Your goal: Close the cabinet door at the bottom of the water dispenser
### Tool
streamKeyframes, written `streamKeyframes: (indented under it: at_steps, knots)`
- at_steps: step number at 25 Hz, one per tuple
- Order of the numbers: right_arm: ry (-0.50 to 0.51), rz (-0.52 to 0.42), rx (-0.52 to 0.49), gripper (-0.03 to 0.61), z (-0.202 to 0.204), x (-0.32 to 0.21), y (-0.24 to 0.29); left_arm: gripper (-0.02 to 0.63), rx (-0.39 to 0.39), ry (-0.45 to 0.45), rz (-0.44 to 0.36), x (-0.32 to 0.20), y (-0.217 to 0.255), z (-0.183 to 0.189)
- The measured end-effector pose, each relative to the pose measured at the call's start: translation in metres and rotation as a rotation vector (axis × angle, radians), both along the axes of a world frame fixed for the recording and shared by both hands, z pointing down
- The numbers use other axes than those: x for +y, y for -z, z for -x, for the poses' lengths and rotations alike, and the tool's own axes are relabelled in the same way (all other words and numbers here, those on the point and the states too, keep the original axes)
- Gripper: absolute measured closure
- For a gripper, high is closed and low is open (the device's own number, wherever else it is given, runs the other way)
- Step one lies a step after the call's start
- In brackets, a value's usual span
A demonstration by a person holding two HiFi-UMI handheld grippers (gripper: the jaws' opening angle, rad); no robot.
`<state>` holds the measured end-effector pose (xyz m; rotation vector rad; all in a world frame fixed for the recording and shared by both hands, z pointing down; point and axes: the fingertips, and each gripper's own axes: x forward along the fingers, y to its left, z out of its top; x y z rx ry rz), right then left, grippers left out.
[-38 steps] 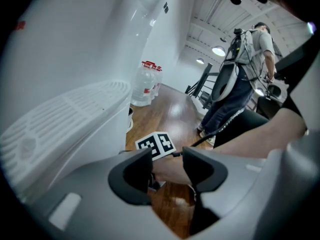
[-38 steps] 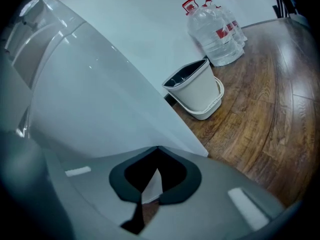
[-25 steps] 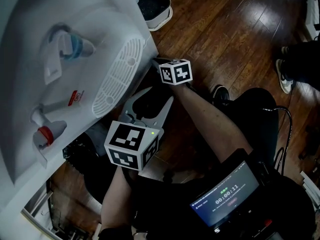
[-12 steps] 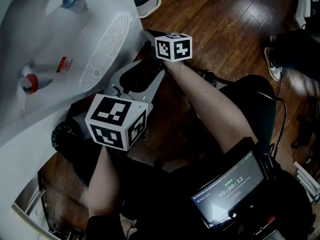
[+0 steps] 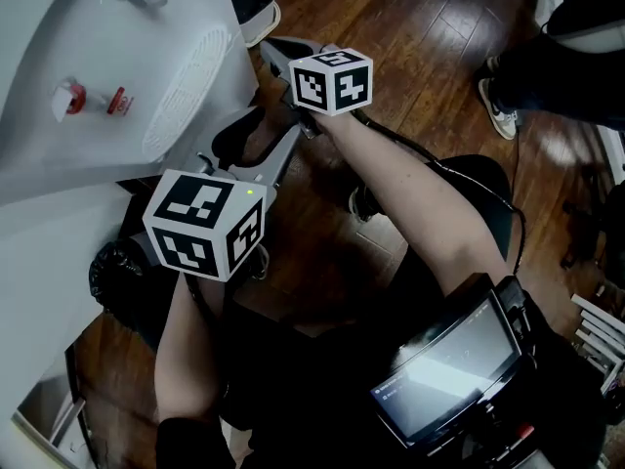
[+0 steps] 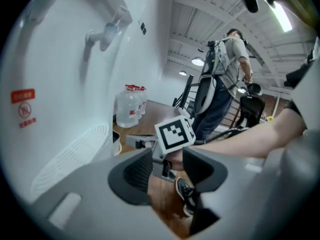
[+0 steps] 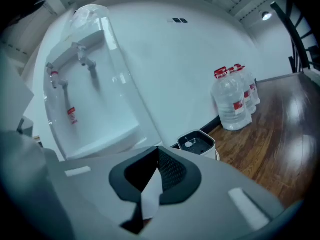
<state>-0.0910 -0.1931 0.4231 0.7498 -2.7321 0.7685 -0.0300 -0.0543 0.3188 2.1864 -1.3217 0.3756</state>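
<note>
Floor's dark glossy wood planks point(image 5: 430, 57), catching bright glare from the lights overhead. The wall point(image 7: 200, 59) is plain white with a dark skirting strip along the bottom. A few big clear water jugs point(image 7: 232, 104) with red caps and red labels stand bunched on the floor right against that wall. A small white bin point(image 7: 212, 146) with a dark inside sits near them. The ceiling point(image 6: 200, 14) is white with exposed beams, a round lamp point(image 6: 198, 62) and a long bright strip light point(image 6: 281, 15). Further back there's a black railing point(image 6: 186, 91) with a person point(image 6: 227, 59) standing by it.
</note>
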Motion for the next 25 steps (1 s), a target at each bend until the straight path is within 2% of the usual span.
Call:
streamKeyframes:
  at_steps: [3,8,14,17,20,25]
  knots:
    - [0.027,-0.085,0.036,0.577,-0.020,0.013,0.038,0.417,-0.001,0.018,-0.053,0.000,0.020,0.006]
    - [-0.037,-0.143,0.043,0.577,-0.059,0.038,0.104,0.417,-0.026,0.092,-0.093,0.014,0.035,0.020]
    - [0.093,-0.286,0.048,0.577,-0.048,0.111,0.145,0.417,0.008,0.284,-0.126,0.021,0.042,0.039]
    - [0.103,-0.268,0.022,0.578,-0.043,0.135,0.139,0.442,-0.045,0.293,-0.116,0.036,0.033,0.038]
    - [0.116,-0.217,0.024,0.578,-0.033,0.141,0.132,0.443,-0.048,0.277,-0.127,0.045,0.029,0.032]
    - [0.132,-0.266,0.063,0.578,-0.033,0.151,0.130,0.443,-0.043,0.247,-0.153,0.061,0.024,0.021]
